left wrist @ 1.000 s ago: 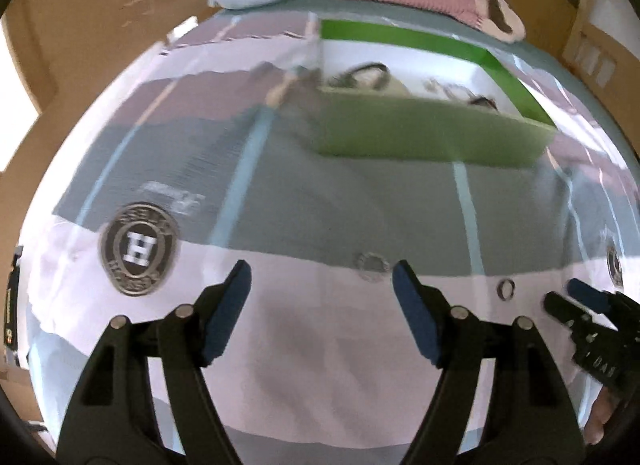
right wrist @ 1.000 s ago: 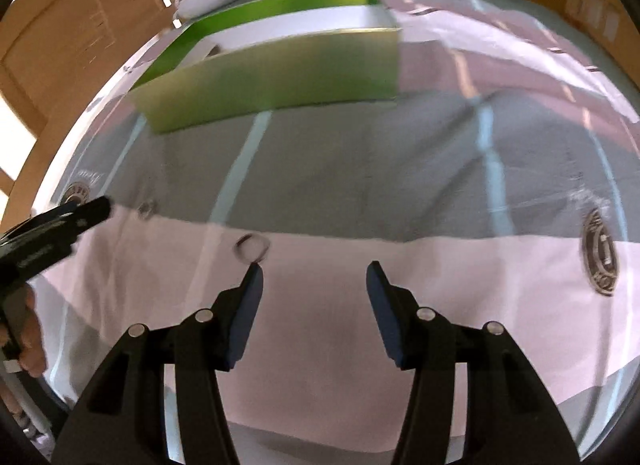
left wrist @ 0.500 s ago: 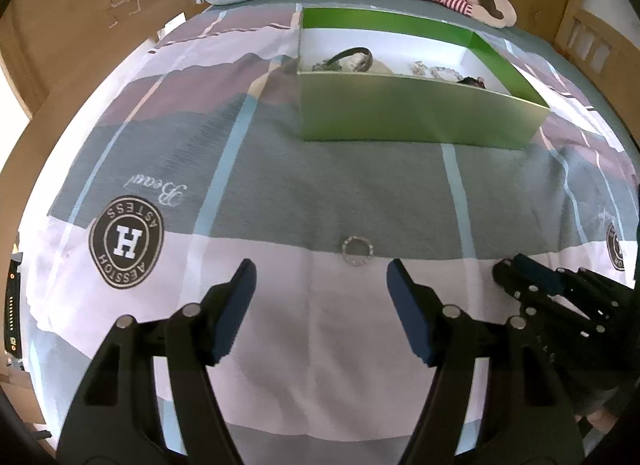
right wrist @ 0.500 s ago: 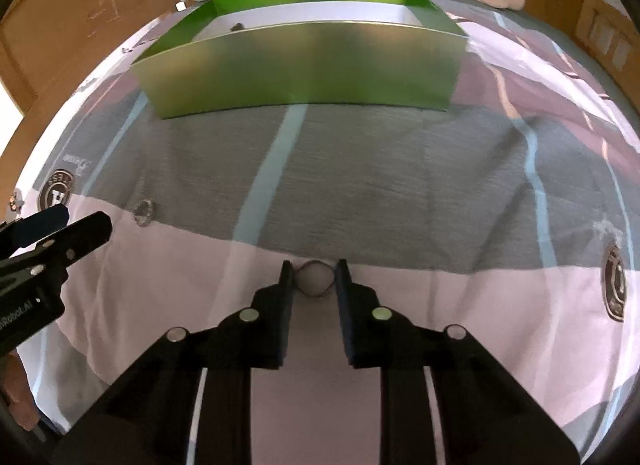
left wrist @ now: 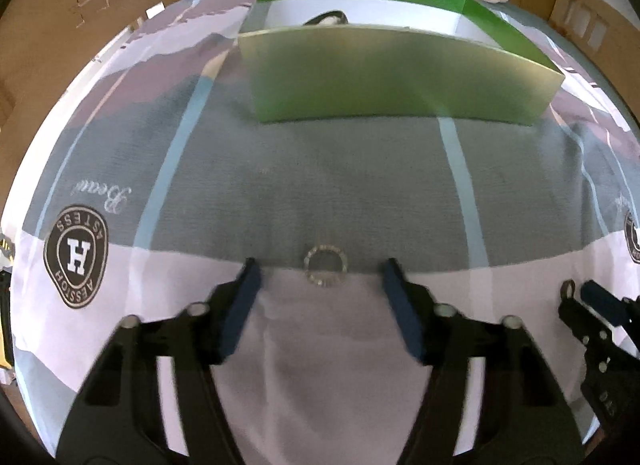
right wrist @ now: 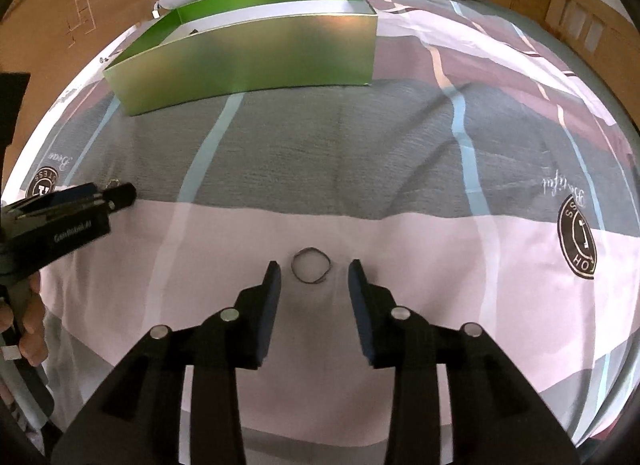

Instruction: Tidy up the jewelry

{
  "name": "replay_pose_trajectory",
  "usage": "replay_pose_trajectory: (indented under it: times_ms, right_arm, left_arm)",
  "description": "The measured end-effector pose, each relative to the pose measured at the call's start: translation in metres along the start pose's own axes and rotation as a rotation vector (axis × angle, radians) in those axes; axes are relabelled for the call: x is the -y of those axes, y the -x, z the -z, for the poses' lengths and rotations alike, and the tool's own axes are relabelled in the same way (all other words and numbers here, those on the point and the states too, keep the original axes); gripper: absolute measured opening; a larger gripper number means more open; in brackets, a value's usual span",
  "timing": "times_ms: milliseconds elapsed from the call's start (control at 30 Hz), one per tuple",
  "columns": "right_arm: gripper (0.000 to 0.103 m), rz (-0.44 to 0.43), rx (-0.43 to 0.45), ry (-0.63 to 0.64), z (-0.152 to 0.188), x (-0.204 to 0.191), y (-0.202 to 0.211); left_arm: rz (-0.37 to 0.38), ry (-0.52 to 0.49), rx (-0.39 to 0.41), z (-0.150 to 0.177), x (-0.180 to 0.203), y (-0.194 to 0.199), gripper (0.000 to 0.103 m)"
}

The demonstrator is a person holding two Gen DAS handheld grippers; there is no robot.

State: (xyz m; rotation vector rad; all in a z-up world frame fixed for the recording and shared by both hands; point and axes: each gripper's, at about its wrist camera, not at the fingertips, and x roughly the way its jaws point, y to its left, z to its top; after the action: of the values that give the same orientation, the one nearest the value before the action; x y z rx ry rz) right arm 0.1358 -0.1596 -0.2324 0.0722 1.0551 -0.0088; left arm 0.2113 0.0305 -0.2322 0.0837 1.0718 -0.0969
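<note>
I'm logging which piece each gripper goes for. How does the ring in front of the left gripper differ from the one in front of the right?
The studded ring looks thick, sparkly and round; the thin ring is a plain dark wire loop, slightly misshapen. The studded one straddles the grey and pink bands; the thin one lies wholly on pink. Both lie flat on the bedspread, ungripped.

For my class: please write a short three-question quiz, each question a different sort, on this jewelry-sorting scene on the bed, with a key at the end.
1. True or false: the thin dark ring lies on the bedspread just ahead of the right gripper, touched by neither pad.
2. Multiple choice: the beaded ring in front of the left gripper lies
A. inside the green box
B. where the grey band meets the pink band
C. on the round H logo
3. Fill in: beyond both rings stands an open ____ box.

Key
1. true
2. B
3. green
</note>
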Motion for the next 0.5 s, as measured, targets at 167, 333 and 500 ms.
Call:
replay_pose_trajectory:
  times_ms: [167, 333, 500]
  right_arm:
    - [0.035, -0.010, 0.001, 0.012, 0.002, -0.006, 0.000]
    - [0.035, -0.042, -0.011, -0.019, 0.006, -0.001, 0.005]
    - [0.035, -0.054, -0.002, -0.045, 0.011, 0.012, 0.018]
  left_arm:
    - [0.015, -0.024, 0.002, 0.003, 0.012, 0.006, 0.021]
    - [0.073, -0.054, -0.020, 0.026, 0.030, 0.022, 0.021]
    - [0.128, -0.037, -0.004, 0.045, 0.035, 0.045, 0.024]
